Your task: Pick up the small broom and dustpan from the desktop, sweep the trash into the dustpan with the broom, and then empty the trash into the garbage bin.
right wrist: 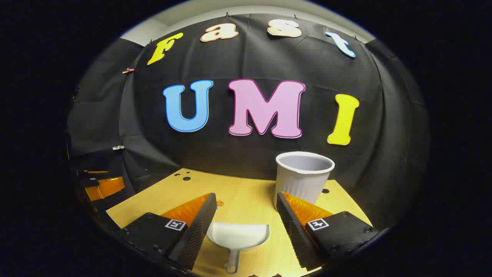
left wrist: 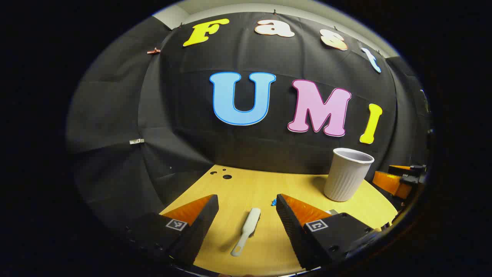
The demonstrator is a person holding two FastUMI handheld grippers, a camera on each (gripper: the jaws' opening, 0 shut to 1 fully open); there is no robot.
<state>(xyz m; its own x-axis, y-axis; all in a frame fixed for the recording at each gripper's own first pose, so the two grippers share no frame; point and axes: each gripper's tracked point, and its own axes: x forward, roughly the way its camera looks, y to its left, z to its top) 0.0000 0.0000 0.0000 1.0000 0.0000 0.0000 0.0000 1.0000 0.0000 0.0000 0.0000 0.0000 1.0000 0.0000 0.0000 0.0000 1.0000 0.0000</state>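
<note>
A small white broom (left wrist: 247,230) lies flat on the wooden desktop (left wrist: 246,188), handle toward me, between the fingers of my left gripper (left wrist: 246,204), which hangs open above it. A bit of blue trash (left wrist: 273,202) lies just beside the right finger. In the right gripper view a white dustpan (right wrist: 238,235) rests on the desktop, handle toward me, under my open right gripper (right wrist: 246,202). A small orange and blue scrap (right wrist: 219,203) peeks out by its left finger. A ribbed white garbage bin (left wrist: 347,175) (right wrist: 303,177) stands at the back right.
The desktop (right wrist: 246,192) has a few round holes near its back edge (left wrist: 226,176). The other gripper shows at the right edge of the left gripper view (left wrist: 399,179) and at the left edge of the right gripper view (right wrist: 100,184). The black cloth wall closes the back.
</note>
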